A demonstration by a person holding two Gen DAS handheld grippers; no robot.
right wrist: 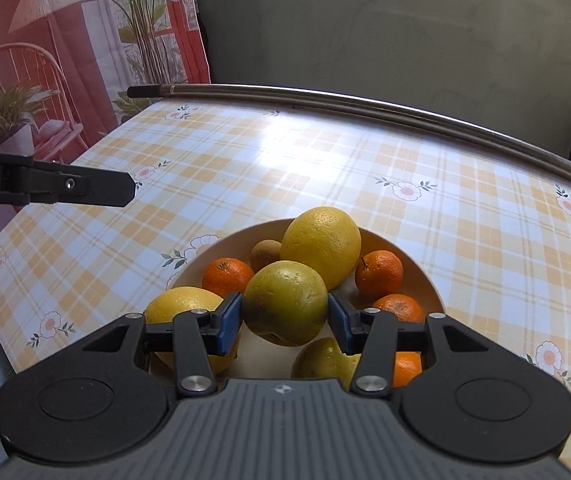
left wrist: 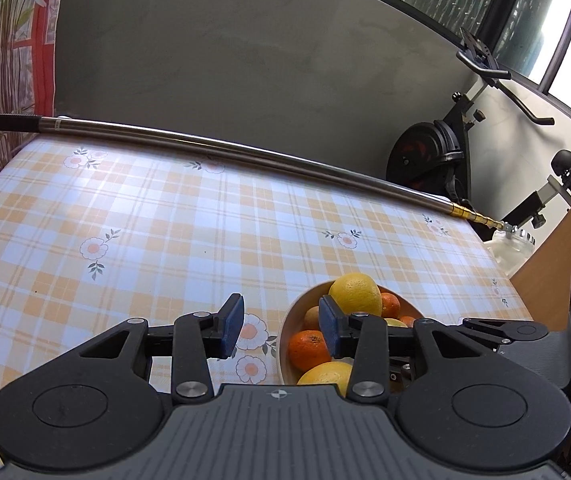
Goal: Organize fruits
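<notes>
Judging by the heap in the bowl [right wrist: 417,268], the sorting looks barely begun or close to finished; which of the two cannot be told, since no fruit lies loose on the checked desk [right wrist: 285,168] in either view. Piled in the bowl are a large yellow citrus [right wrist: 321,246], several small oranges [right wrist: 379,272], a small brown fruit [right wrist: 263,254] and more yellow fruit lower down.

Over that pile the right tool [right wrist: 285,318] pinches a yellow-green fruit [right wrist: 285,302]: both blue pads [right wrist: 231,322] press on its flanks, spread about as wide as the fruit itself. Whether it is lifted clear or touching the fruit beneath cannot be told.

At the bowl's near left edge the left tool [left wrist: 281,324] is spread wide with nothing between its pads; the right-hand pad sits in front of the oranges, the left one over bare cloth. Contact with the bowl is not evident.

A long metal pole [left wrist: 225,148] lies along the far edge of the desk
</notes>
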